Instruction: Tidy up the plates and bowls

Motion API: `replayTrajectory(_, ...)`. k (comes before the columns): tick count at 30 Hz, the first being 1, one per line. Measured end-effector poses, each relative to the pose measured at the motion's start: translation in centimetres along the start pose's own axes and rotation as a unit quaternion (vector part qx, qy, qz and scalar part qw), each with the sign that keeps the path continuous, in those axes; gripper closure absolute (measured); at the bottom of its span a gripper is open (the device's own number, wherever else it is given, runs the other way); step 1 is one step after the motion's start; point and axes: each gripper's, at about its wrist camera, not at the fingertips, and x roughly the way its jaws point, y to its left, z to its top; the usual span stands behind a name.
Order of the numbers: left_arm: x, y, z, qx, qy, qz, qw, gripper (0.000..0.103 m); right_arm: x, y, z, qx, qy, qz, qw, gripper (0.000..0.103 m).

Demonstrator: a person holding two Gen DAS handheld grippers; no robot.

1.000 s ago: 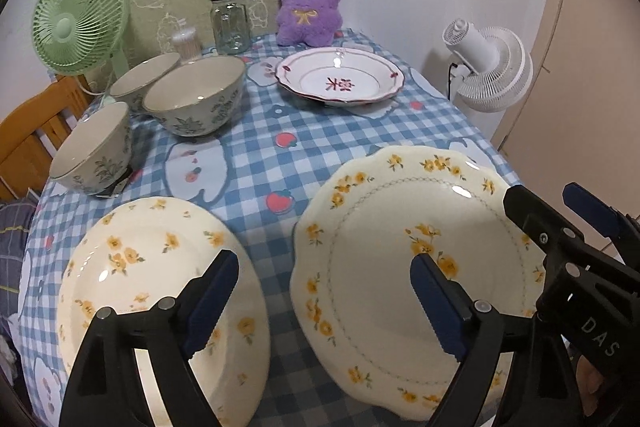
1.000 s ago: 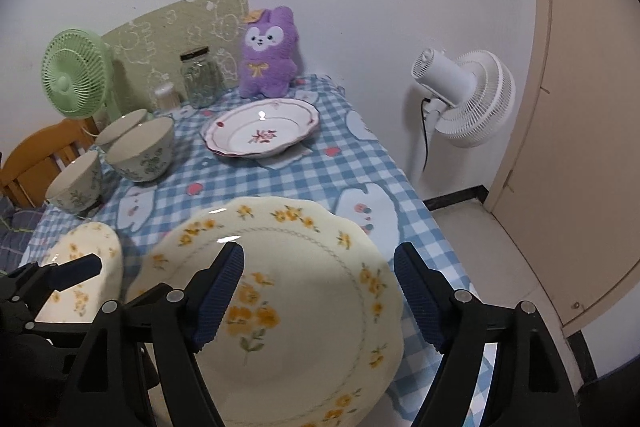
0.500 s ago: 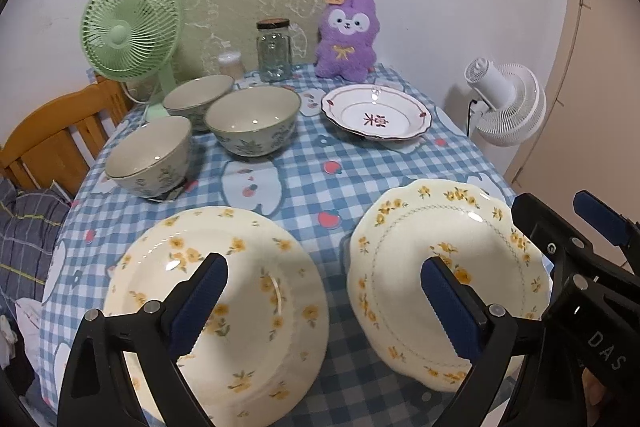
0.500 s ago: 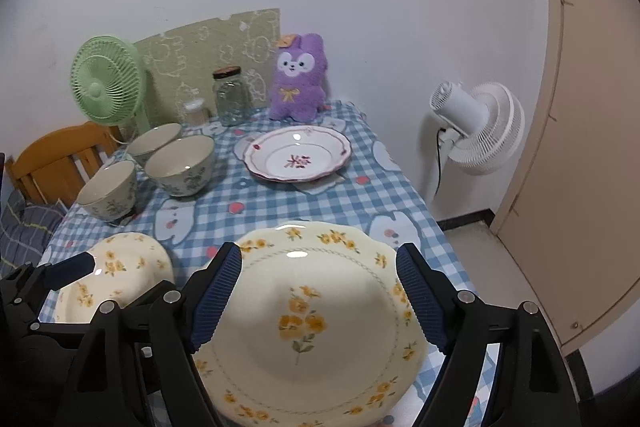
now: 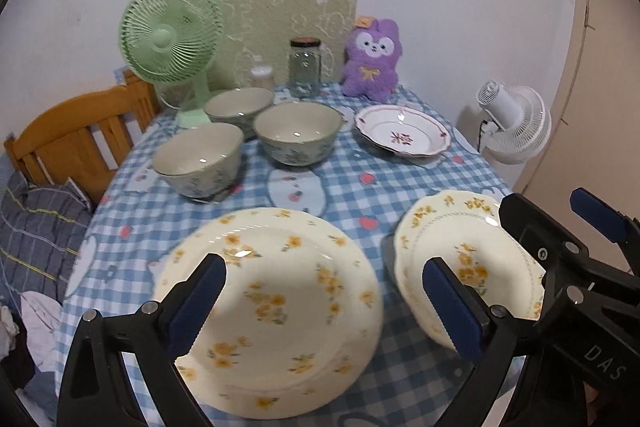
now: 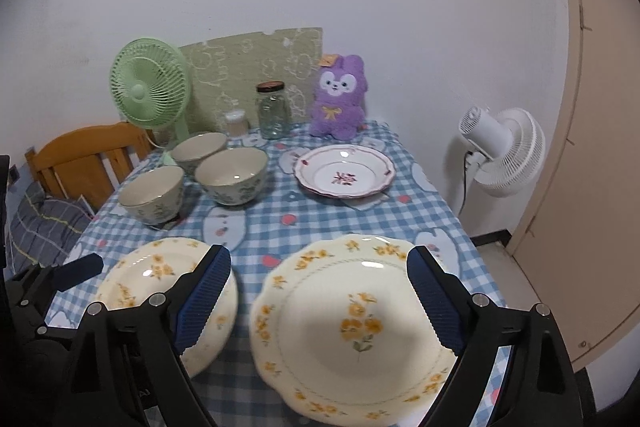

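Both tools pulled back | left tool (image 5: 324,301) spread | right tool (image 6: 318,297) opening over glossy scalloped plate (image 6: 356,331)

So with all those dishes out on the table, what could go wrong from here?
The scalloped yellow-flower plate sits near the table's front right edge; a nudge might slide it off. The three bowls stand clustered together, so lifting one could knock a neighbour. The right gripper, its jaws opening, holds nothing.

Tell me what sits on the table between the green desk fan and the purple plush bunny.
In the right wrist view, a small lidded container and a clear glass jar with a dark lid stand between the green desk fan and the purple plush bunny.
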Motion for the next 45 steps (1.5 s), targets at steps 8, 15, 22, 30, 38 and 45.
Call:
replayTrajectory(8,-1.1,2.7,-0.3,-0.013,-0.019,0.014,0.9996,0.004,-0.3,2.7,0.2,0.0,0.003,0.035,0.999,0.011)
replayTrajectory(15,-1.3,4.7,-0.6,-0.027,-0.025,0.028,0.9989,0.005,0.2,4.9,0.3,-0.014,-0.002,0.046,0.999,0.011)
replayTrajectory(22,-0.8,6.3,-1.3,-0.034,-0.033,0.051,0.9976,0.006,1.3,6.9,-0.1,-0.024,0.001,0.045,0.999,0.011)
replayTrajectory(30,1.0,8.1,-2.6,-0.046,-0.012,0.068,0.9966,0.01,3.3,8.6,-1.0,-0.048,0.017,0.051,0.997,0.011)
replayTrajectory(38,3.1,9.7,-3.6,-0.055,0.018,0.077,0.9953,0.014,6.3,9.6,-2.3,-0.049,0.052,0.067,0.995,0.012)
replayTrajectory(45,4.8,10.8,-4.2,-0.064,0.038,0.077,0.9942,0.022,8.5,10.4,-2.9,-0.054,0.082,0.072,0.993,0.019)
